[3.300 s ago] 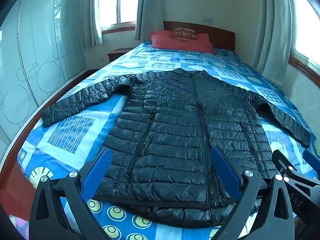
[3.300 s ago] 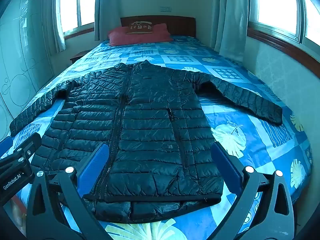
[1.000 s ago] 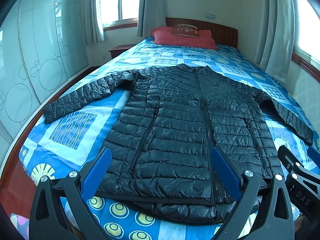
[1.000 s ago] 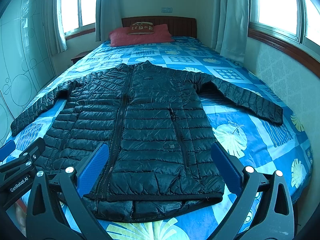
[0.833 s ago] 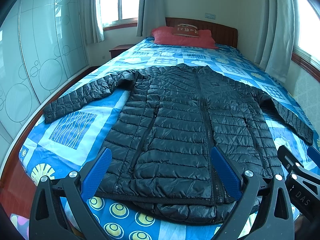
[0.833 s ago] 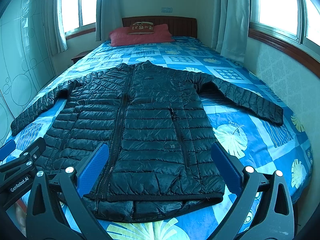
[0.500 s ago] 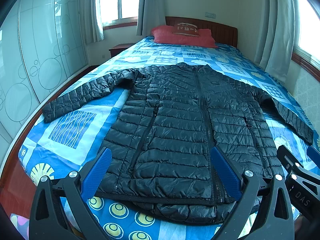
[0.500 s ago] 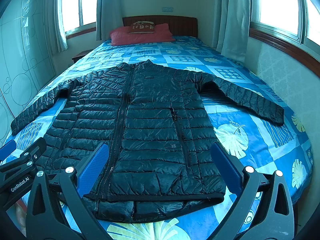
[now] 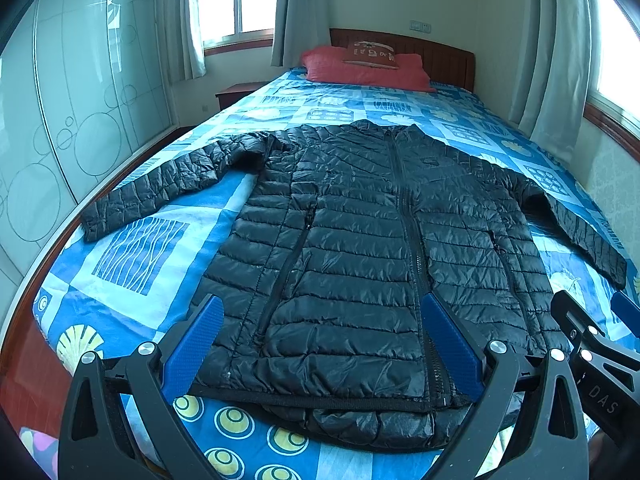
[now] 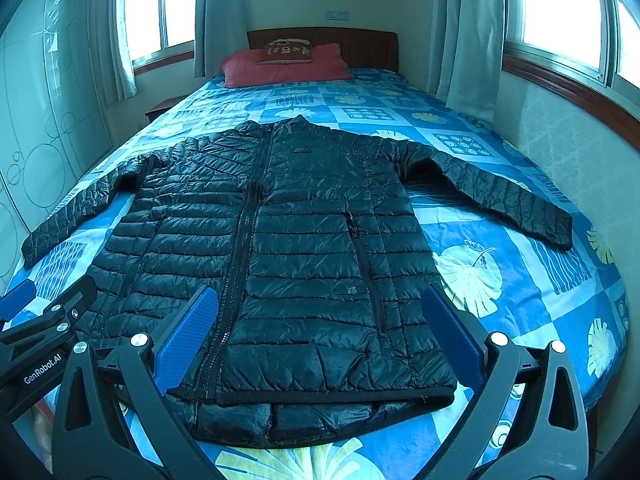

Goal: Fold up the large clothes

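Left wrist | jacket (image 9: 360,248) flat on bed (image 9: 132,248) | jaws spread, empty

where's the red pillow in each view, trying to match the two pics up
Left wrist view: the red pillow lies top centre, slightly right of the middle, against the wooden headboard.
Right wrist view: the red pillow lies top centre, slightly left of the middle, below the headboard.
Shared landmark: the black puffer jacket spread flat on the blue bedspread, its collar pointing towards the pillow in both views.
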